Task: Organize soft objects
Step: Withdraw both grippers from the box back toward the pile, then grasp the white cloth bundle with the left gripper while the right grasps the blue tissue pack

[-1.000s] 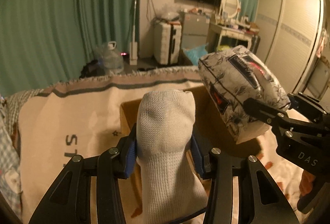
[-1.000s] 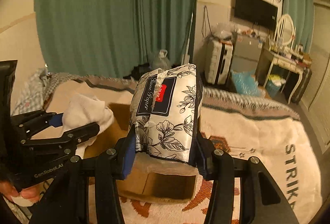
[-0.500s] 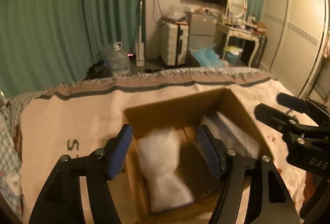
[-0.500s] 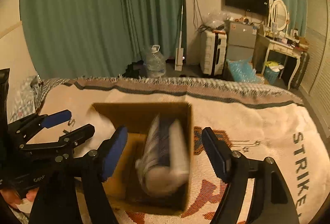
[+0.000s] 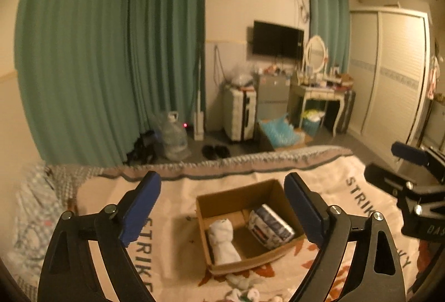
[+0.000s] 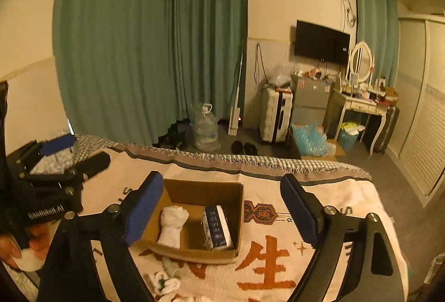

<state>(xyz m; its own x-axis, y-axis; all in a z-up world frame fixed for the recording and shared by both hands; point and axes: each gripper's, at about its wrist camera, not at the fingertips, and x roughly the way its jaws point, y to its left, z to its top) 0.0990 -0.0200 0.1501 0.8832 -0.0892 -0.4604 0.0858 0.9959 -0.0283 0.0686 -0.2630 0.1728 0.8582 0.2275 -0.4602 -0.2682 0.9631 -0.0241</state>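
Observation:
An open cardboard box (image 5: 222, 194) sits on the bed blanket. Inside lie a white sock (image 5: 222, 240) on the left and a floral tissue pack (image 5: 271, 226) on the right. In the right wrist view the box (image 6: 203, 190) holds the same sock (image 6: 172, 225) and pack (image 6: 217, 229). My left gripper (image 5: 222, 207) is open and empty, raised well above and behind the box. My right gripper (image 6: 222, 208) is open and empty, likewise held high over the box. Each gripper also shows at the edge of the other's view.
The cream blanket (image 6: 278, 260) with orange print covers the bed. Small white soft items (image 6: 167, 282) lie just in front of the box. Beyond the bed edge are green curtains, a water jug (image 6: 205, 129), a suitcase (image 6: 275, 115) and a dressing table (image 6: 361, 104).
Both grippers opened and let go: the sock and the tissue pack dropped into the box. Both grippers have since pulled up and back, away from the box.

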